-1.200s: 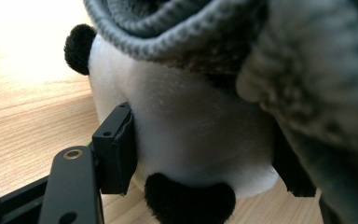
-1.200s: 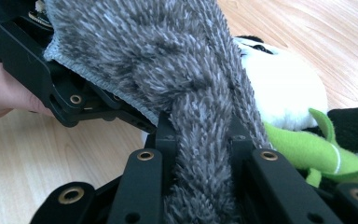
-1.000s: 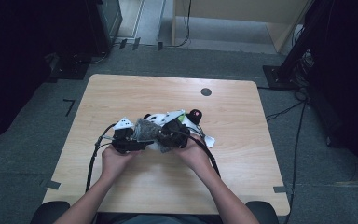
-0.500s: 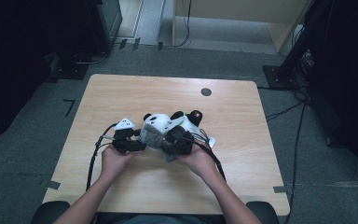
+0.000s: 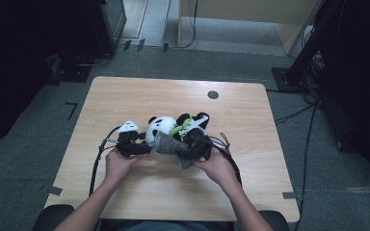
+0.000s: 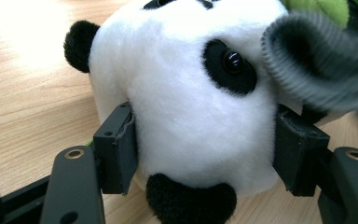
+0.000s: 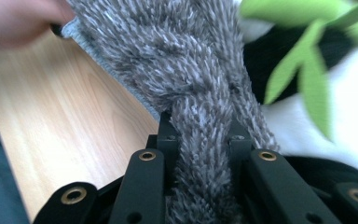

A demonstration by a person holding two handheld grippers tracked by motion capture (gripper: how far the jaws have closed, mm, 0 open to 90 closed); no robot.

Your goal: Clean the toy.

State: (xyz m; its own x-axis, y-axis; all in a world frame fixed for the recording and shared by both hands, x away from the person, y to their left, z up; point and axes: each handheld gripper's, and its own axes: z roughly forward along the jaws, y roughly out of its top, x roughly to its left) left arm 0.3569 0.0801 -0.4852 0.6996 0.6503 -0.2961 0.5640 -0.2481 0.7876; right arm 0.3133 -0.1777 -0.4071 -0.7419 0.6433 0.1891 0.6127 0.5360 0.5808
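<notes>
Your left gripper (image 5: 136, 146) sits at the left of the cluster, jaws pressed on both sides of the panda (image 5: 160, 129) head; in the left gripper view the pads dent the white plush (image 6: 200, 121), so you have it clamped. The panda lies on the table (image 5: 125, 96), mid-table, just ahead of your hands.

To its right, your right gripper (image 5: 195, 144) pinches the grey knit piece (image 5: 171, 147), jaws nearly together with a bunched fold (image 7: 200, 154) between them. It looks like a small hat or sleeve; I can't tell which.

Progress, as I judge it: both grips are made, and the knit's open edge (image 6: 307, 60) is at the panda's face but not over the head. Left: pull it on and seat it.

Containers: none on the table. The knit is the only hollow thing, and it looks empty.
</notes>
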